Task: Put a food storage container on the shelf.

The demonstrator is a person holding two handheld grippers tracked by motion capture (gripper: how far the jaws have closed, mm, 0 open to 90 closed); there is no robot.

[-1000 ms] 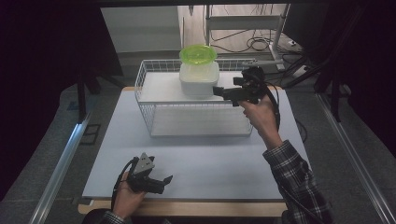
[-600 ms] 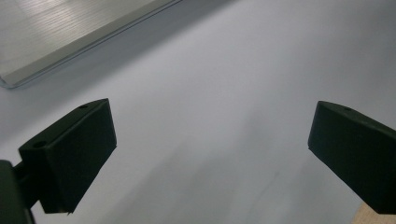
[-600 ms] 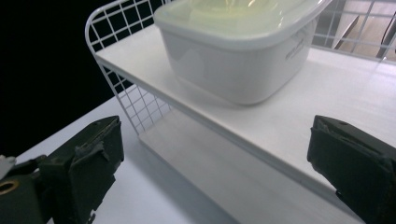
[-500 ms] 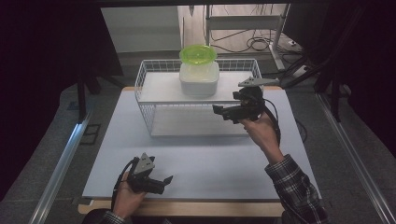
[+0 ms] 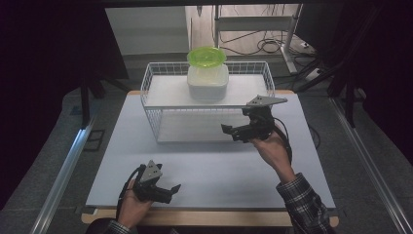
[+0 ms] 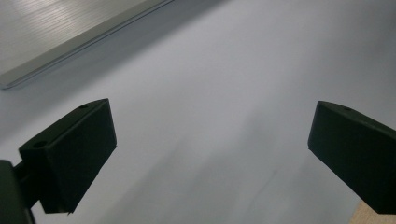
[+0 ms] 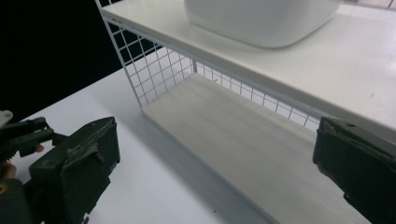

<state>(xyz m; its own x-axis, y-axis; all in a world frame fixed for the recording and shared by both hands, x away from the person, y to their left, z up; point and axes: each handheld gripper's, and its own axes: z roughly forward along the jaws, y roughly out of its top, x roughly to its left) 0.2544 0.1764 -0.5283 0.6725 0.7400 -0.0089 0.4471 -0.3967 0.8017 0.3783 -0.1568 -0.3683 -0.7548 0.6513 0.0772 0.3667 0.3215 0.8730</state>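
Tub [image 5: 208, 82] with green bowl [image 5: 206, 56] on top already set on the rack [image 5: 156, 100] upper shelf, right tongs [image 5: 233, 131] wide and empty just before the rack's front edge, left tongs [image 5: 171, 190] wide near the worktop [image 5: 204, 170] front edge, bare room between.
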